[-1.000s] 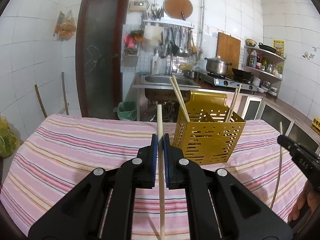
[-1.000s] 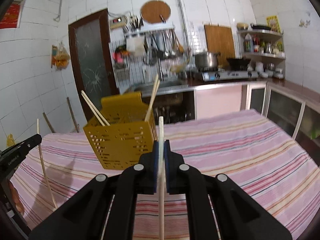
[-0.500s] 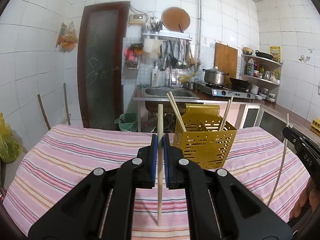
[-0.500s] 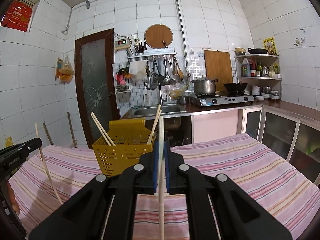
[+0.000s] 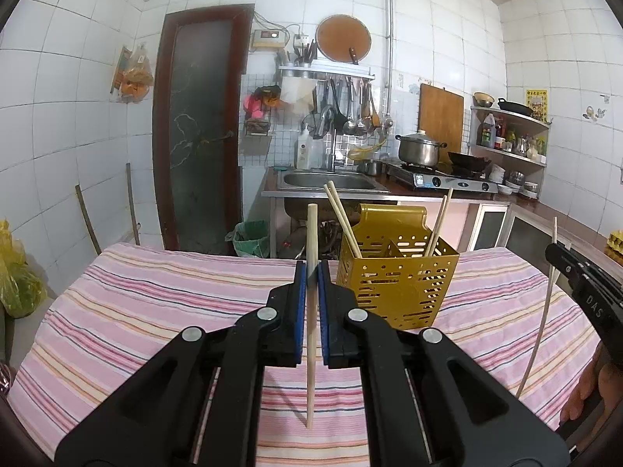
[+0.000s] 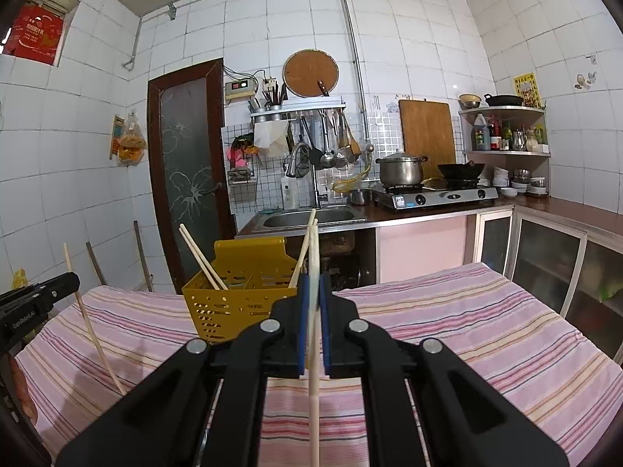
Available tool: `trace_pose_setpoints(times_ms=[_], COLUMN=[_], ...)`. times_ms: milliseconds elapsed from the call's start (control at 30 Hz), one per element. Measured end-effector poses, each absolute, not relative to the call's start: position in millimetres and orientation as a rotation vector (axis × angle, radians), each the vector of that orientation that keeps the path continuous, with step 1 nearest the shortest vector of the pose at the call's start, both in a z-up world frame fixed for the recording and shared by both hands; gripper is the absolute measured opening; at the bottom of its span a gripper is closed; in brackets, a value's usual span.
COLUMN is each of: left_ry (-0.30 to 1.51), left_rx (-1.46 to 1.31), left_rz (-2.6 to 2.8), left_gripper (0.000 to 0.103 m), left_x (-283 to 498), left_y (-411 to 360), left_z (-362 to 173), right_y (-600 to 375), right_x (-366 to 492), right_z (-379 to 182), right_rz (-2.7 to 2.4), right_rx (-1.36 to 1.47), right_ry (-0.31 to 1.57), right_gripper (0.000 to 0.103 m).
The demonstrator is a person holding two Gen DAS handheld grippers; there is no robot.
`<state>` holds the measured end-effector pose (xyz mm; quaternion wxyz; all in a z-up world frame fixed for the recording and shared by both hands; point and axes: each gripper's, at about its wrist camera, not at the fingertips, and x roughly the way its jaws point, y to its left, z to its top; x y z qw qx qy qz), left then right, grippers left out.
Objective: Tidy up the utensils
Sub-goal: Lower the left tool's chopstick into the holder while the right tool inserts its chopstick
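Note:
A gold perforated utensil holder [image 5: 397,284] stands on the striped tablecloth [image 5: 155,311] and holds three chopsticks [image 5: 342,218]. My left gripper [image 5: 311,268] is shut on one upright wooden chopstick [image 5: 310,369], just left of the holder. My right gripper [image 6: 312,284] is shut on another upright chopstick [image 6: 314,408], with the holder [image 6: 237,299] just behind it to the left. Each gripper also shows at the edge of the other's view: the right one [image 5: 584,292], the left one [image 6: 35,303].
The table is covered in pink striped cloth [image 6: 467,330]. Behind it are a sink [image 5: 327,181], a stove with a pot [image 5: 418,150] and a wok, a dark door [image 5: 198,128], and cabinets [image 6: 545,257] at right.
Both grippers have lifted and pulled back a little from the holder, each still holding its chopstick upright; the holder now looks smaller and lower in both views.

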<state>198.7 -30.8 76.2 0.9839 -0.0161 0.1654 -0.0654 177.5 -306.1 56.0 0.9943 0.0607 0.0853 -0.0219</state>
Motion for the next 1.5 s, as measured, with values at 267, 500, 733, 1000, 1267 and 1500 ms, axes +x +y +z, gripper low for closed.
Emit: trace_pose_setpoints(times_ms=[267,500,733,1000,1267,1500], left_ry=[0.314,0.298,0.266,0.185,0.143,0.165], left_rx=[-0.030,-0.029,-0.045,-0.052,-0.090,-0.052], left_rz=[-0.139,-0.160,-0.207,-0.247,-0.265,-0.241], left_gripper=[0.005,0.005,0.005,0.005,0.005,0.005], left_x=[196.9,202.5,217.8,244.4,297.2,347.4], left_y=[-32.1,-33.3,-40.7,-58.5,-77.2,-93.0], left_z=[86.0,104.0,139.2,190.3,220.9,186.3], right_y=[-305.7,-304.6,-305.9,-305.6,-305.0,-301.2], right_x=[182.0,189.3,199.9,238.4,292.5,340.4], right_z=[59.4,75.1,105.0,153.8,182.7,167.6], right_rz=[-0.036,-0.030,-0.026,-0.014,0.016,0.013], right_rx=[0.124,0.119,0.140,0.158,0.190,0.178], right_ry=[0.167,0.148,0.093,0.030,-0.022,-0.049], right_gripper=[0.006,0.006,0.006,0.006,0.006,0.006])
